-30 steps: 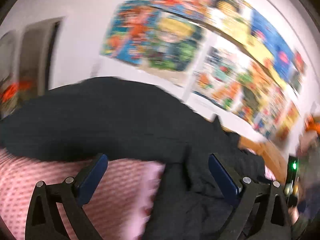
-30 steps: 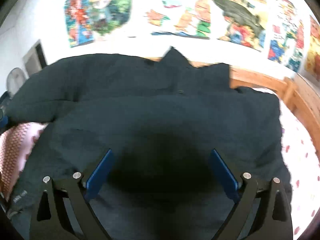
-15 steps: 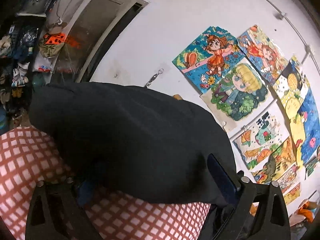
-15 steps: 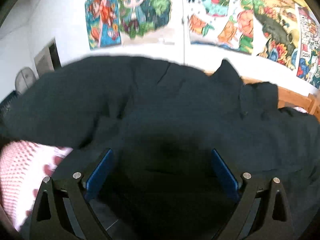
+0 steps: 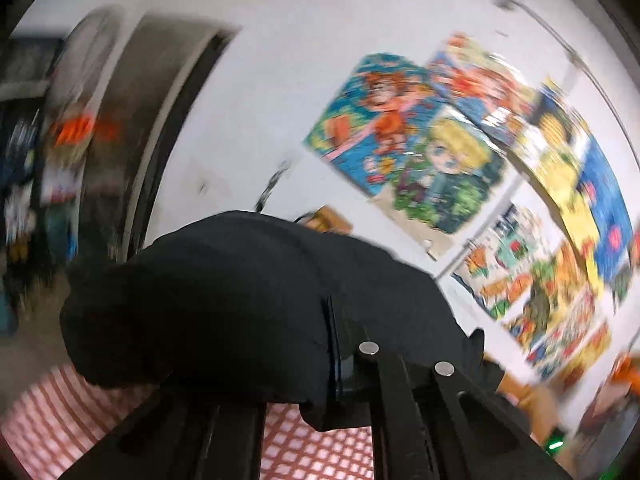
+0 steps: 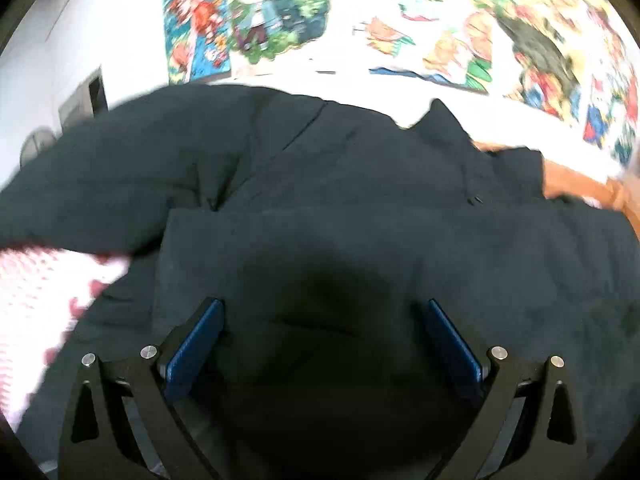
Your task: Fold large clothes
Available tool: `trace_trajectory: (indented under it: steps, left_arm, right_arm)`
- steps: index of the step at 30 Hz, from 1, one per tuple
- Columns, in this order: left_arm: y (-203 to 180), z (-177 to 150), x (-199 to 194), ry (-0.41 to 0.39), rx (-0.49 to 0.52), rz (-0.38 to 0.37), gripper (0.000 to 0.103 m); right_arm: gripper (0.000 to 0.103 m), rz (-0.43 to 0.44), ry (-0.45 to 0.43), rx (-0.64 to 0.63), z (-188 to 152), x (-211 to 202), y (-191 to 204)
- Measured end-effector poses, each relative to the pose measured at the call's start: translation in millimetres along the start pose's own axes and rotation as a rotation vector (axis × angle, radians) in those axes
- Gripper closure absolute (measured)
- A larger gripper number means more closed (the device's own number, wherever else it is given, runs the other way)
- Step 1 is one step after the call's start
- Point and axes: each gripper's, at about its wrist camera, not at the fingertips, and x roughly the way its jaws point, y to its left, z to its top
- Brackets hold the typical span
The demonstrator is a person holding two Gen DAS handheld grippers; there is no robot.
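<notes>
A large black garment [image 6: 360, 208] lies spread over a bed. In the left wrist view its sleeve end [image 5: 224, 300] bunches around my left gripper [image 5: 330, 344], whose blue pads have come together on the black cloth. The sleeve covers the left finger. My right gripper [image 6: 324, 340] is open, its blue pads [image 6: 192, 344] wide apart, low over the dark body of the garment with nothing between them.
A red-and-white checked bed cover [image 5: 320, 448] lies under the garment, pink-white in the right wrist view [image 6: 36, 300]. Cartoon posters [image 5: 420, 152] hang on the white wall. A wooden bed frame [image 6: 580, 188] runs along the right. Shelves with clutter [image 5: 28, 152] stand far left.
My left gripper went from open beside the sleeve to shut on it, and swung left then back. My right gripper stayed open and drifted over the garment.
</notes>
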Motion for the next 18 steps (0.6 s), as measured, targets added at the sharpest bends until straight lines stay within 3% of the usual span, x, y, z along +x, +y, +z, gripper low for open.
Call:
trace_trajectory:
  steps: [4, 7, 13, 18]
  left_arm:
    - [-71.8, 21.6, -32.2, -0.052, 0.294, -0.046, 0.095]
    - [-132.3, 28.0, -50.5, -0.059, 0.449, -0.085, 0.095]
    - [-242.0, 10.4, -66.8, -0.03, 0.641, -0.183, 0.095]
    - [-312.5, -35.4, -60.4, 0.117, 0.715, -0.334, 0.095]
  right_arm:
    - [0.005, 0.107, 0.017, -0.001, -8.4, -56.7, -17.9]
    - [0.005, 0.07, 0.019, -0.026, -19.5, -94.2, -45.6]
    - [0.005, 0.003, -0.012, 0.13, -32.0, -137.4, -129.3]
    - [0.005, -0.039, -0.069, 0.225, -45.1, -163.9, -185.4]
